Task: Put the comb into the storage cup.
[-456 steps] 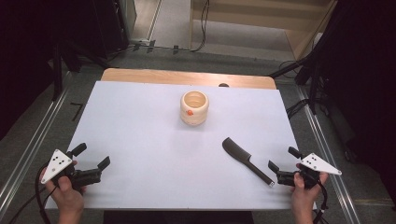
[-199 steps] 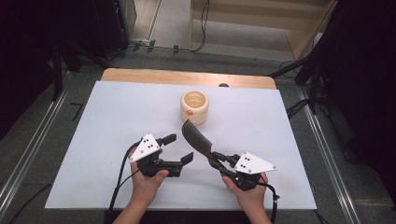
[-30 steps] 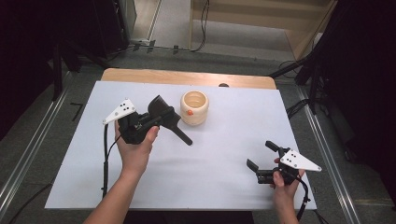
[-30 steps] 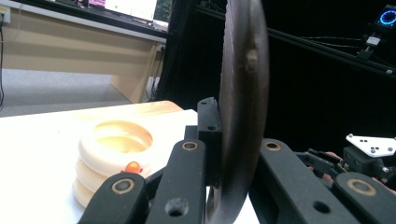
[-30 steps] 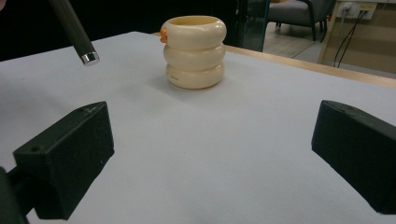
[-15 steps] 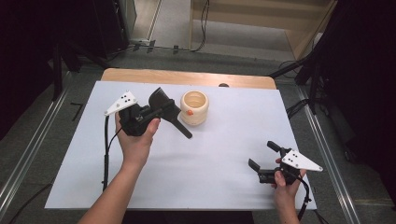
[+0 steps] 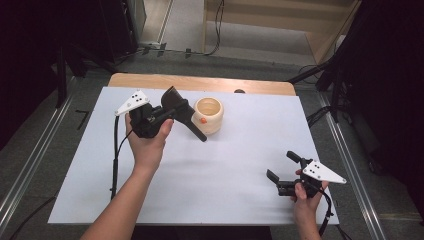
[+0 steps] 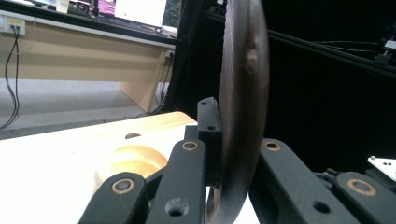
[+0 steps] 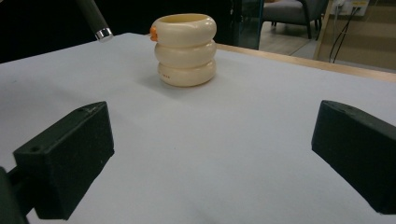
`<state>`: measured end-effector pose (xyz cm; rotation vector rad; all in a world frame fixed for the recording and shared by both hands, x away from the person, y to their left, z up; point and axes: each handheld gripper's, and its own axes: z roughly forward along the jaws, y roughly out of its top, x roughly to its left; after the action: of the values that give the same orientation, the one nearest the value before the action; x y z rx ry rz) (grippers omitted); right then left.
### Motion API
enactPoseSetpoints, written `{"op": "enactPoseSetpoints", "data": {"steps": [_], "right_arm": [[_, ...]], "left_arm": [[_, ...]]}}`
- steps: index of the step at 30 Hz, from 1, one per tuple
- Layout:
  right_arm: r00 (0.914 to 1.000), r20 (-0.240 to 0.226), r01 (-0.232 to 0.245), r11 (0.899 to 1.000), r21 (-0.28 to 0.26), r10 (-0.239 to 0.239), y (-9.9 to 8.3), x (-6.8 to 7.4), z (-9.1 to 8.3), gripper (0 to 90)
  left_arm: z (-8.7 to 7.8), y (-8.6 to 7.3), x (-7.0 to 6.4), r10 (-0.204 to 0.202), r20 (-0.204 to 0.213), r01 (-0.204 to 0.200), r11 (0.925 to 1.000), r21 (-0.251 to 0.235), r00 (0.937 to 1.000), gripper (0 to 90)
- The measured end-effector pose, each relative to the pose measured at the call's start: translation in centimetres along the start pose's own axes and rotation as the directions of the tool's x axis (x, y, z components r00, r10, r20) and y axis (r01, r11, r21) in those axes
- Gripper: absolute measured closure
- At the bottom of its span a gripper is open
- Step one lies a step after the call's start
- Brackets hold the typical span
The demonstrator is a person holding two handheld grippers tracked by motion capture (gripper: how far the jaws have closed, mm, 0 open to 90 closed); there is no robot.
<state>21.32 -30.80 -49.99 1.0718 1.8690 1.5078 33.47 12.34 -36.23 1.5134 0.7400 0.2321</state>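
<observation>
A dark spatula (image 7: pixel 186 119) with a broad blade and a long handle is held up over the table, and my left gripper (image 7: pixel 169 113) is shut on it near the blade. Its handle slants down and right to just in front of a cream ribbed pot (image 7: pixel 208 115) with an orange knob. In the left gripper view the blade (image 8: pixel 243 93) stands edge-on between the jaws, with the pot (image 8: pixel 130 161) low behind it. My right gripper (image 7: pixel 280 165) stands open and empty at the near right. In the right gripper view the pot (image 9: pixel 187 49) is ahead and the handle's tip (image 9: pixel 95 21) is at top left.
A white sheet (image 7: pixel 240 165) covers the table, with a wooden strip (image 7: pixel 150 81) along the far edge. Metal rails (image 7: pixel 350 165) run down both sides. Cables lie on the floor beyond the table.
My left gripper has carried the spatula a little farther away and right, closer to the pot. The right gripper has hardly moved.
</observation>
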Motion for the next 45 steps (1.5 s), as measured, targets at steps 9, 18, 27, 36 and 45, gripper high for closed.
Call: {"op": "enactPoseSetpoints", "data": {"steps": [9,18,27,36,45], "right_arm": [[1.0,0.002,0.0,1.0,0.001,0.0,0.0,0.0,0.0,0.0],[1.0,0.004,0.0,1.0,0.003,-0.001,0.0,0.0,0.1,0.0],[1.0,0.001,-0.004,1.0,0.001,0.004,-0.1,-0.1,0.2,0.0],[1.0,0.0,-0.006,1.0,0.0,0.006,-0.1,-0.1,0.2,0.0],[1.0,-0.006,-0.004,1.0,-0.001,0.004,-0.1,0.0,0.2,0.0]], "left_arm": [[0.7,0.9,0.3,0.009,-0.002,-0.009,1.0,-0.001,1.0,86.2],[1.7,1.6,0.5,0.017,-0.004,-0.017,0.9999,0.001,0.9999,86.3],[2.6,2.4,1.1,0.012,-0.006,-0.012,0.9999,-0.003,0.9999,86.3],[3.6,3.0,1.5,0.015,-0.012,-0.015,0.9999,-0.004,0.9998,86.3],[4.6,3.4,2.0,0.012,-0.015,-0.012,0.9999,0.006,0.9998,86.3]]}}
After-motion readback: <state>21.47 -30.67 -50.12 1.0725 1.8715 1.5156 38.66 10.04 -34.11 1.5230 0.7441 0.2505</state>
